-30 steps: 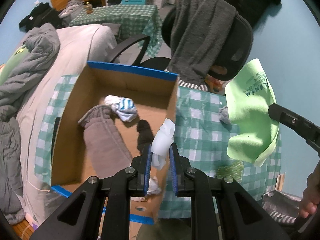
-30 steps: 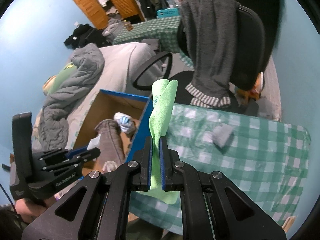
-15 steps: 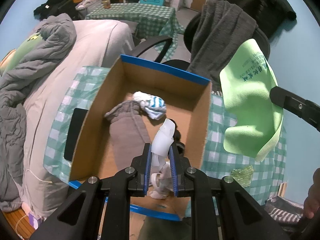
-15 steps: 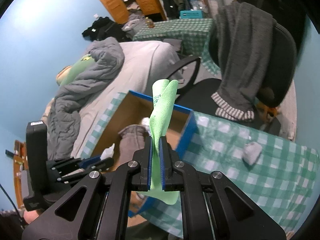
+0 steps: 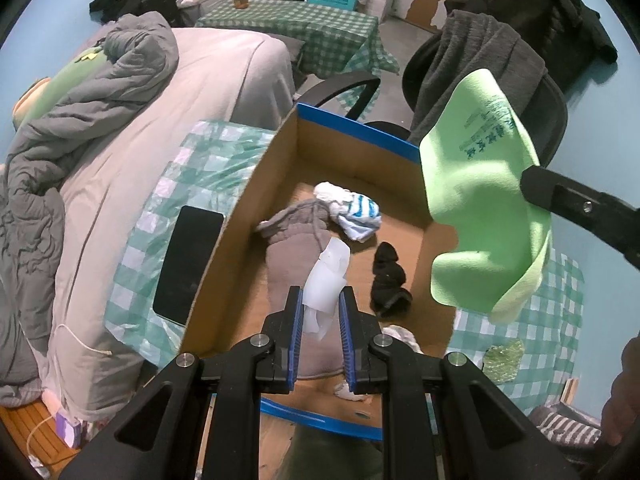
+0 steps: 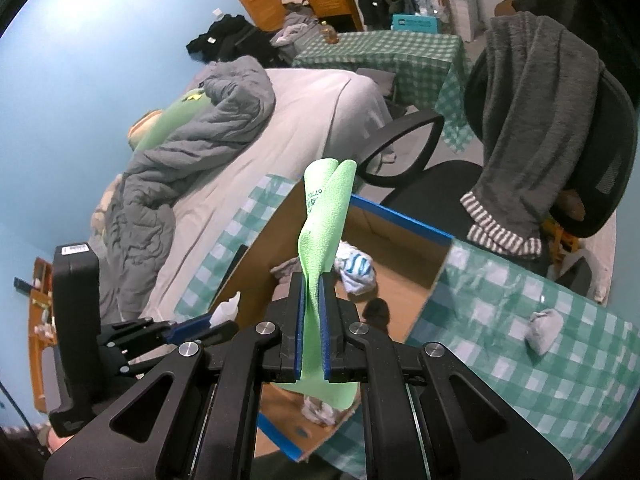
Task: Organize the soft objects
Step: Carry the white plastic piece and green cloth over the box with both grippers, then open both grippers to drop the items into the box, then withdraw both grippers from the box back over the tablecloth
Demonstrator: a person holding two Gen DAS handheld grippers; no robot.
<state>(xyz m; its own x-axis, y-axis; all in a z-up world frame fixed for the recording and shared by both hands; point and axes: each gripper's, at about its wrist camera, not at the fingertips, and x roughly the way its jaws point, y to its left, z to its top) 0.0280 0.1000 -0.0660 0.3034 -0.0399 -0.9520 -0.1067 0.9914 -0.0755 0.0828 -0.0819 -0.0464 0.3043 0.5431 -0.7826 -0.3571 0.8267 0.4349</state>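
- The left gripper (image 5: 319,314) was clamped on a white rag (image 5: 326,280), which stood up from its blue pads over the near half of the box (image 5: 224,264).
- A second earlier it had hung over the box's right wall; by now it had shifted inward over the grey garment (image 5: 296,248).
- The right gripper (image 6: 311,322) was pinched shut on a green cloth (image 6: 324,224); earlier over the desk (image 6: 520,360) beside the box, it had come above the box's right wall.
- Inside the box lay the grey garment, a black sock (image 5: 388,276) right of it, and a white-and-blue striped bundle (image 5: 352,212) toward the far wall.
- Only the left view showed a dark slab (image 5: 188,264) on the desk's left edge and a green scrap (image 5: 502,360) at its right.
- Only the right view showed a grey wad (image 6: 544,330) on the desk, well right of the box.
- Beyond stood a chair (image 6: 600,152) draped in a grey sweater (image 6: 532,120), and a bed (image 5: 180,92).
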